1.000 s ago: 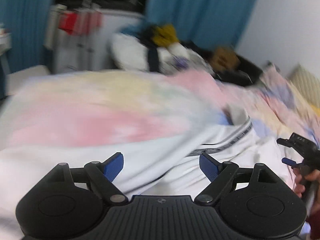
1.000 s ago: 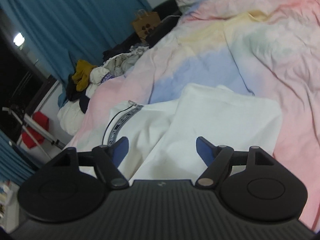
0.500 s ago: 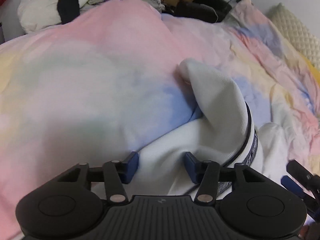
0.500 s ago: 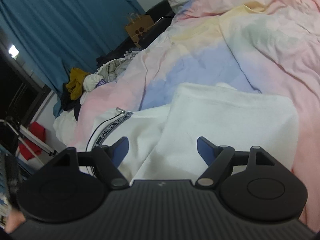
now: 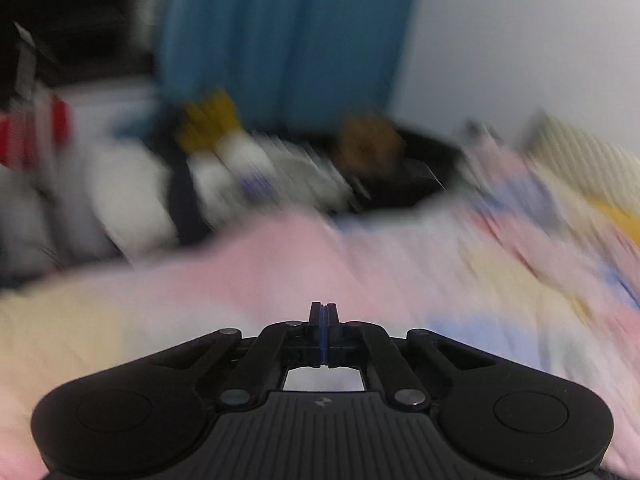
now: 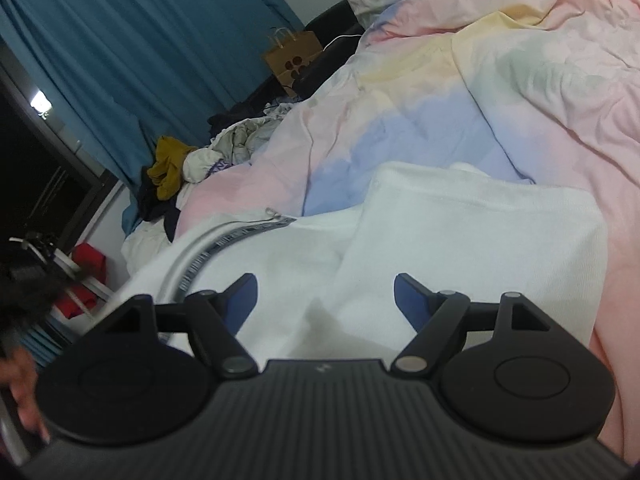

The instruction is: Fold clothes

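Two grippers are shown: left gripper (image 5: 324, 334) pressed together, contents indiscernible; right gripper (image 6: 325, 294) spread wide over the garment (image 6: 460, 248). Folds may be dragged apart by a fast lift.

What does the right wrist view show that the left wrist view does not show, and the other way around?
Only the right wrist view shows the white garment with its patterned band, and the open right gripper over it. Only the left wrist view shows the left gripper, its jaws closed together, and a cream textured pillow; this view is blurred. Both show the pastel duvet, the blue curtain, the brown paper bag and the clothes pile.
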The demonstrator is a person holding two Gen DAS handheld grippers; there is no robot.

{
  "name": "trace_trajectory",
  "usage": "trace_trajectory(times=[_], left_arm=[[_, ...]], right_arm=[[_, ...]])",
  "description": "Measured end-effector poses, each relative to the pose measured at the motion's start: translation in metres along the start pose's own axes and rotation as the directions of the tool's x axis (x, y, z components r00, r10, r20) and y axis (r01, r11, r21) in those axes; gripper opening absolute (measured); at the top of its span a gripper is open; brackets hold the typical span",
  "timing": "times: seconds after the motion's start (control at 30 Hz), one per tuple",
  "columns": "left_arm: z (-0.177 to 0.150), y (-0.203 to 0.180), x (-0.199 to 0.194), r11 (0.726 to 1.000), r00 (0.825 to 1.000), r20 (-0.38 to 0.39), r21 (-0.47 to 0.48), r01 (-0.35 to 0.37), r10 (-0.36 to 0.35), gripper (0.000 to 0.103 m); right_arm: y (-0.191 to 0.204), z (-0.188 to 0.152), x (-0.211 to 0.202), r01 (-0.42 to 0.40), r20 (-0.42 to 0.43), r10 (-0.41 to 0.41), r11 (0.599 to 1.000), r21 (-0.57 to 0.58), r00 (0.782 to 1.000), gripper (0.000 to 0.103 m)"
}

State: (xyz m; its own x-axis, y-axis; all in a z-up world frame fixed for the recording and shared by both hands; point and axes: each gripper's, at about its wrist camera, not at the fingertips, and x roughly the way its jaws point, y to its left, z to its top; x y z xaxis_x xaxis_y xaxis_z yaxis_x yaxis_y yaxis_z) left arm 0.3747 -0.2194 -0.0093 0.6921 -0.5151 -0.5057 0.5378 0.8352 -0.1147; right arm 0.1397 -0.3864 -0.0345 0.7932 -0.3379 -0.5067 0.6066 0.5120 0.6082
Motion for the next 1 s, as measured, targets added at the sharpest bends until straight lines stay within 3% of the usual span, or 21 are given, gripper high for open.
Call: trace_trajectory(times=[0.03,0.2,0.27,0.3,0.33,0.4,0.53,0.67,0.77,0.87,0.9,0.97,1.0], left_arm=[[0.003,0.006,-0.001,1.0,0.999,0.022,-0.007,-0.028,0.028,0.0],[-0.024,0.038,0.012,0.998,0.994,-0.095,-0.039,-0.053,0.049,0.003],[-0.035,0.051,0.017,0.997,0.988,-0.142,-0.051,-0.064,0.057,0.01],[-0.042,0.056,0.017,0.997,0.987,-0.154,-0.051,-0.058,0.049,0.022],[-0.049,0.057,0.013,0.999,0.988,-0.152,-0.041,-0.032,0.025,0.038],[-0.059,0.057,0.008,1.0,0.989,-0.149,-0.009,0.013,-0.014,0.056],[-0.077,0.042,0.015,0.994,0.975,-0.197,0.026,0.11,-0.102,0.072],[-0.09,0.016,0.043,0.973,0.943,-0.258,0.033,0.228,-0.213,0.074],[-0.102,-0.003,0.073,0.964,0.923,-0.311,0.068,0.258,-0.225,0.074],[-0.111,-0.023,0.103,0.963,0.911,-0.364,0.108,0.248,-0.194,0.067],[-0.113,-0.03,0.112,0.963,0.906,-0.382,0.121,0.242,-0.18,0.058],[-0.117,-0.04,0.119,0.959,0.9,-0.406,0.152,0.239,-0.16,0.018],[-0.117,-0.045,0.119,0.958,0.905,-0.403,0.176,0.225,-0.139,0.01]], right_arm=[[0.0,0.0,0.0,-0.002,-0.005,0.002,1.0,0.0,1.0,0.078],[-0.004,-0.001,0.01,-0.004,-0.047,0.005,1.0,0.018,0.999,0.078],[-0.007,-0.001,0.015,0.0,-0.067,0.002,1.0,0.03,0.998,0.078],[-0.007,-0.001,0.016,0.0,-0.073,0.003,0.999,0.036,0.997,0.078],[-0.008,-0.001,0.016,0.0,-0.077,0.004,0.999,0.042,0.997,0.078],[-0.009,-0.002,0.017,-0.001,-0.087,0.006,0.999,0.054,0.996,0.078],[-0.009,-0.003,0.014,-0.014,-0.097,0.022,0.997,0.073,0.995,0.078],[-0.011,-0.002,0.017,-0.007,-0.102,0.016,0.996,0.091,0.995,0.078],[-0.013,-0.003,0.022,-0.003,-0.119,0.015,0.994,0.105,0.993,0.078],[-0.014,-0.004,0.026,0.0,-0.123,0.012,0.995,0.101,0.992,0.078],[-0.014,-0.004,0.027,0.001,-0.121,0.011,0.995,0.1,0.993,0.078],[-0.016,-0.004,0.03,0.014,-0.122,-0.001,0.995,0.103,0.993,0.078],[-0.016,-0.004,0.032,0.016,-0.128,-0.002,0.994,0.112,0.992,0.078]])
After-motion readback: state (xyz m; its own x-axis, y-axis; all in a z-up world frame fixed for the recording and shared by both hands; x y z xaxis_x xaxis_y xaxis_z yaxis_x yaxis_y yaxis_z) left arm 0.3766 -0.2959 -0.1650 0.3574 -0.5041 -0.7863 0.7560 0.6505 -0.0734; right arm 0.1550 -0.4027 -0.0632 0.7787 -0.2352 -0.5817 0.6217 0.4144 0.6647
